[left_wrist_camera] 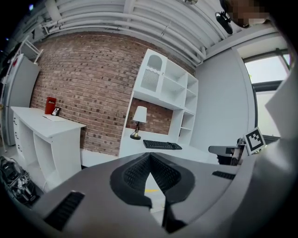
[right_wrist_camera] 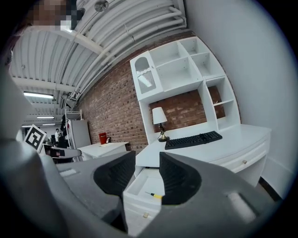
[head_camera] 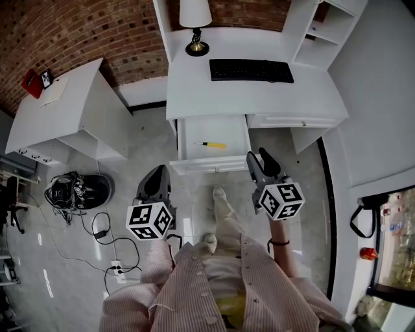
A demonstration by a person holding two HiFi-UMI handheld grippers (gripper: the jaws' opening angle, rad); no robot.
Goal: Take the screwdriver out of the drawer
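The screwdriver (head_camera: 213, 144), thin with a yellow handle, lies in the open white drawer (head_camera: 211, 165) of the desk. Both grippers are held in the air short of the drawer front, apart from it. My left gripper (head_camera: 156, 176) is at the lower left, shut with nothing in it; its pads meet at the tips (left_wrist_camera: 149, 158), and a bit of the yellow handle (left_wrist_camera: 151, 190) shows below them. My right gripper (head_camera: 260, 161) hangs near the drawer's right front corner, open and empty. Through the gap of the right gripper (right_wrist_camera: 147, 160) I see the screwdriver (right_wrist_camera: 155, 195) inside the drawer (right_wrist_camera: 139, 188).
A black keyboard (head_camera: 251, 70) and a lamp (head_camera: 196, 19) stand on the desk top. A second white desk (head_camera: 65, 110) is at the left, with a red box (head_camera: 32, 83) on it. Cables and black gear (head_camera: 78, 191) lie on the floor left. The person's feet (head_camera: 220, 194) are below the drawer.
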